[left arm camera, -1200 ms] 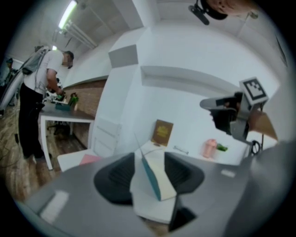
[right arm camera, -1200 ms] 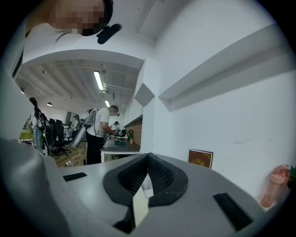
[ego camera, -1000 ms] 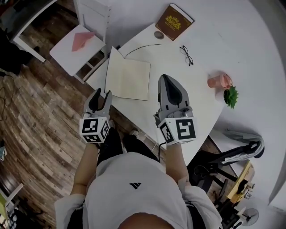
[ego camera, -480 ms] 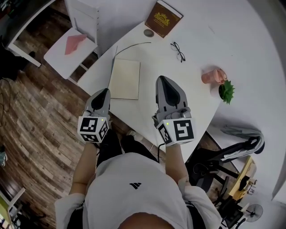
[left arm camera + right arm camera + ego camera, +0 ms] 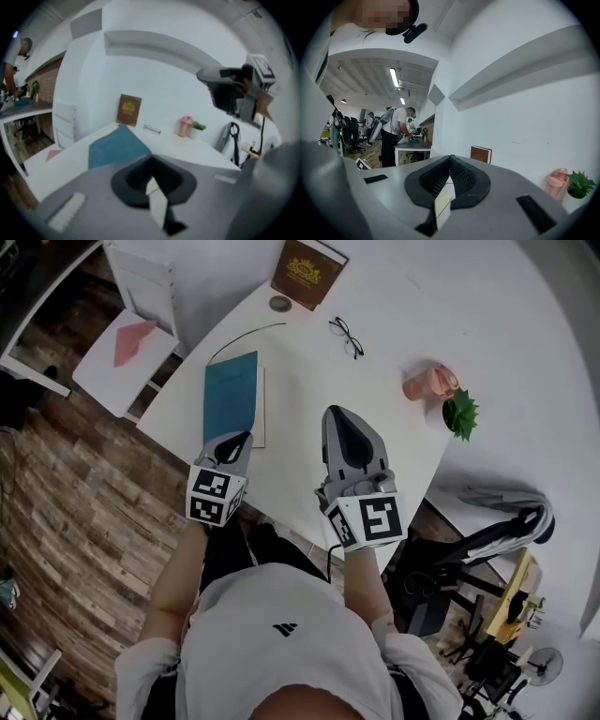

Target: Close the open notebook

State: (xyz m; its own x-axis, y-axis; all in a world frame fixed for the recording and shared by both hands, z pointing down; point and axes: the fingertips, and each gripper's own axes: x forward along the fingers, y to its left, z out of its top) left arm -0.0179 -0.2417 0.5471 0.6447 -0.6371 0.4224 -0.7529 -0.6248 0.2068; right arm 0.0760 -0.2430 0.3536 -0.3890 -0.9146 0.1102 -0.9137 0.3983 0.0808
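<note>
Overhead, teal-covered notebook lies closed on the white desk; left tongs at its near edge, right tongs beside, both clenched empty.

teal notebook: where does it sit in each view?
Head view: notebook, upper left of centre.
Left gripper view: notebook, left of centre, teal cover up.
Right gripper view: not in it.
Shared landmark: pink cup, to the right in all three.
</note>
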